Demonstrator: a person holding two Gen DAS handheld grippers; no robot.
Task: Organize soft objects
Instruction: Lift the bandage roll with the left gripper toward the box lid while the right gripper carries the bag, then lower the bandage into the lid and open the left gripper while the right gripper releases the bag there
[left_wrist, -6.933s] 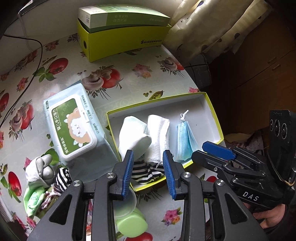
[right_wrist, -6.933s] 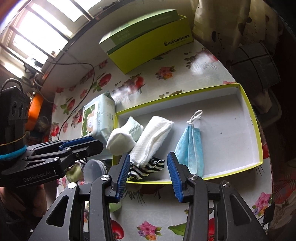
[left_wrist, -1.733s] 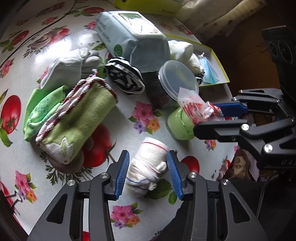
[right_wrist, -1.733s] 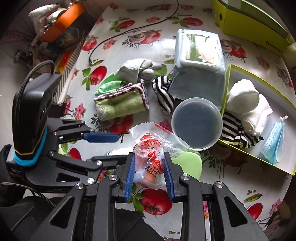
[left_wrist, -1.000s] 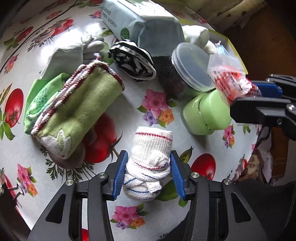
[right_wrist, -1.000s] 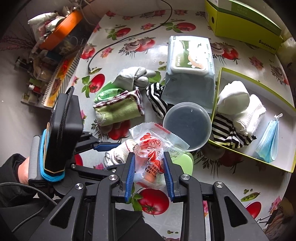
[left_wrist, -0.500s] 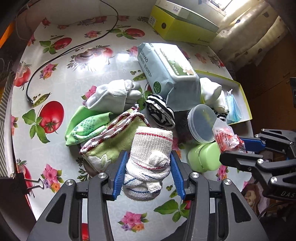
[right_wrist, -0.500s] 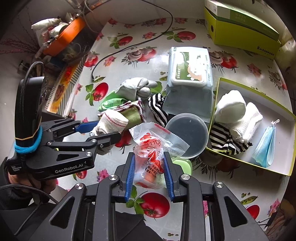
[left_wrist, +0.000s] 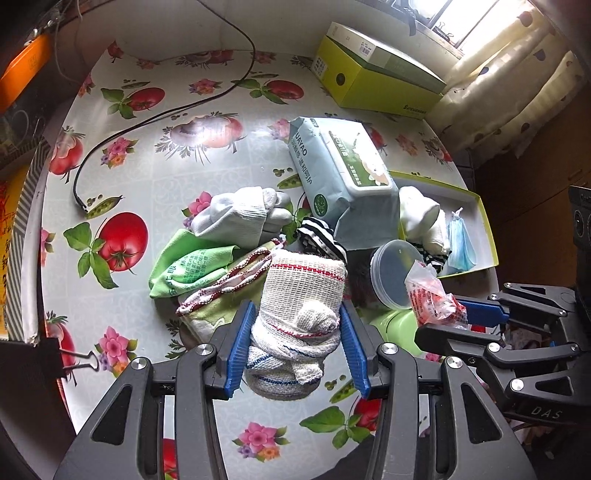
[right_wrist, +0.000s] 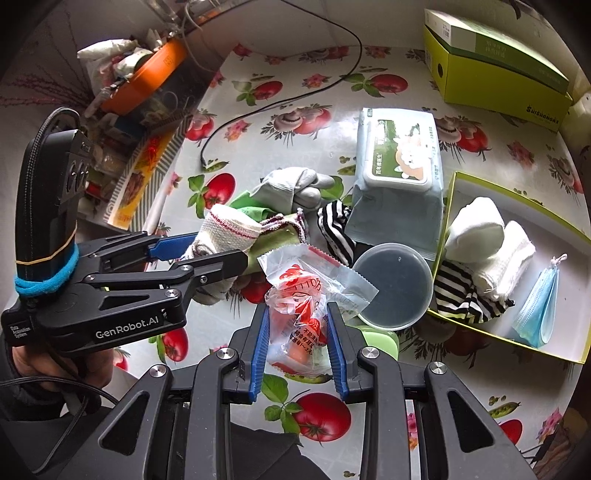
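My left gripper (left_wrist: 297, 345) is shut on a rolled white knit glove (left_wrist: 301, 321) with red and blue stripes and holds it above the table; it also shows in the right wrist view (right_wrist: 225, 229). My right gripper (right_wrist: 297, 345) is shut on a clear snack packet (right_wrist: 306, 306) with red print, also seen in the left wrist view (left_wrist: 430, 295). A yellow-edged white tray (right_wrist: 554, 229) at the right holds white socks (right_wrist: 476, 225), a striped sock (right_wrist: 465, 291) and a blue face mask (right_wrist: 539, 306). A green towel (left_wrist: 207, 291), a grey glove (left_wrist: 240, 214) and another striped sock (left_wrist: 317, 238) lie on the table.
A wet-wipes pack (right_wrist: 399, 173) lies beside the tray. A clear lidded tub (right_wrist: 391, 286) and a green jar (left_wrist: 395, 326) stand in front of it. A yellow-green box (right_wrist: 495, 62) is at the back. A black cable (left_wrist: 166, 110) crosses the floral tablecloth.
My left gripper closed on the rolled glove, lifted it off the table and rose higher. My right gripper kept holding the snack packet and rose slightly.
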